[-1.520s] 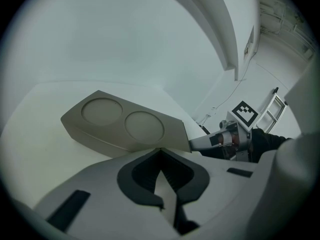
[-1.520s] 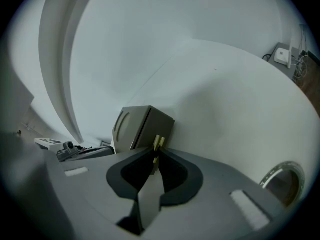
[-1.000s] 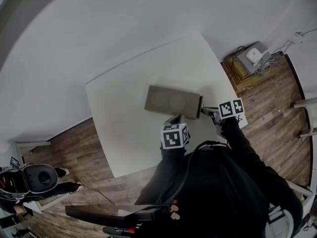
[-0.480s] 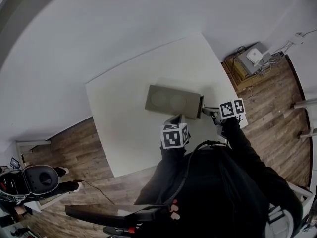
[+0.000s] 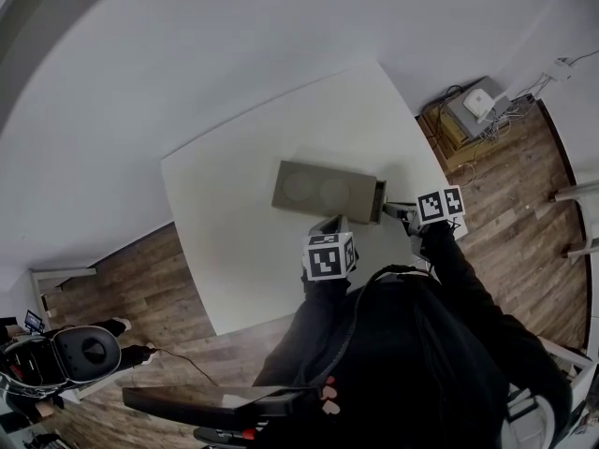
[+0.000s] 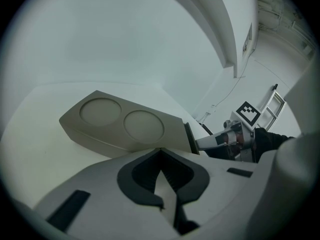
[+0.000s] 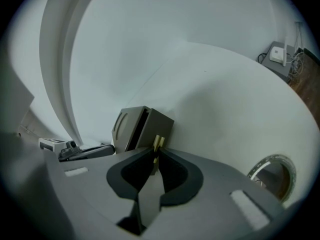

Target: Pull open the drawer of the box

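Resting on the white table point(image 5: 225, 251): the box point(image 5: 323, 191), flat and oblong, with two round recesses on top; long axis running left to right across the head view; drawer point(image 5: 378, 202) set in the right-hand end and facing right, along that same axis; already out by a thin dark gap, judging from the right gripper view

Closed on the small brass handle point(image 7: 157, 143) at the drawer front: the right gripper point(image 5: 398, 210), jaws narrowed to a slit with the handle pinched between the tips; lined up end-on with the box, so the nearer of the two by far, and in fact already on the part to be moved

Held just beside the near long side of the box: the left gripper point(image 5: 329, 224), jaws pressed together with nothing between them; pointing across the box's width, not along it; cannot tell whether touching the side wall or only close to it

Probably calls for a straight draw to the person's right, in line with the long axis and away from the box body; any sideways drift likely to skew the drawer or drag the light box along; bracing with the left gripper likely useful
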`<act>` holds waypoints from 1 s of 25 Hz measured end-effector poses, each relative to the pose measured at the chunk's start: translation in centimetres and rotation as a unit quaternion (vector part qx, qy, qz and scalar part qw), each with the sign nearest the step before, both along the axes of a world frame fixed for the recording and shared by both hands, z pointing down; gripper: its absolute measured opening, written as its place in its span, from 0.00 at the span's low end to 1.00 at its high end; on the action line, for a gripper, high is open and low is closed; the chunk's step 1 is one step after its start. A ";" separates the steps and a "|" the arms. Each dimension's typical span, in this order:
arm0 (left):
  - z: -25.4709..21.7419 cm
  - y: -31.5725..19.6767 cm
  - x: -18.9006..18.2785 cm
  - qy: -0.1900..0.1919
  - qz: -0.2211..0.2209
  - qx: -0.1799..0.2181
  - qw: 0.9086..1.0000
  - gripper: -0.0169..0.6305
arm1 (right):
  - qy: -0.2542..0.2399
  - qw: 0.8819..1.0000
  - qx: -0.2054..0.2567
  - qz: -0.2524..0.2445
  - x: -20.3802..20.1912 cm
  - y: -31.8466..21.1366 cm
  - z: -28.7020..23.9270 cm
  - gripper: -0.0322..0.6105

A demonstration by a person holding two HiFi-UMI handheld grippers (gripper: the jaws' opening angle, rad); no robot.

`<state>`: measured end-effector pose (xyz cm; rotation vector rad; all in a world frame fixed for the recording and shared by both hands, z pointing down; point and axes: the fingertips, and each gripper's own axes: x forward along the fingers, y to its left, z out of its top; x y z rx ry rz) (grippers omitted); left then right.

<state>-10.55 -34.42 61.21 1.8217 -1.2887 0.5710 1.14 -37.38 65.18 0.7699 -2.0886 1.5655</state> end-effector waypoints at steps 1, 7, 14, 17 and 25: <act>0.0 -0.2 -0.1 0.000 0.000 -0.001 1.000 0.02 | 0.001 1.000 -0.001 0.000 0.0 -0.1 0.0 0.10; 0.0 -1.5 -1.1 -0.001 0.002 -0.008 1.000 0.02 | 0.002 1.000 -0.008 0.005 -0.5 -1.3 -0.1 0.10; -0.3 -0.7 -0.7 -0.002 0.000 -0.008 1.000 0.02 | -0.001 1.000 -0.004 0.005 -0.1 -0.4 -0.4 0.10; -0.2 -2.8 -0.6 0.001 -0.001 -0.012 1.000 0.02 | -0.001 1.000 -0.007 0.009 0.1 -2.4 -0.2 0.10; -0.1 0.0 -0.3 -0.006 -0.007 -0.006 1.000 0.02 | -0.002 1.000 -0.002 0.007 0.9 0.4 -0.1 0.10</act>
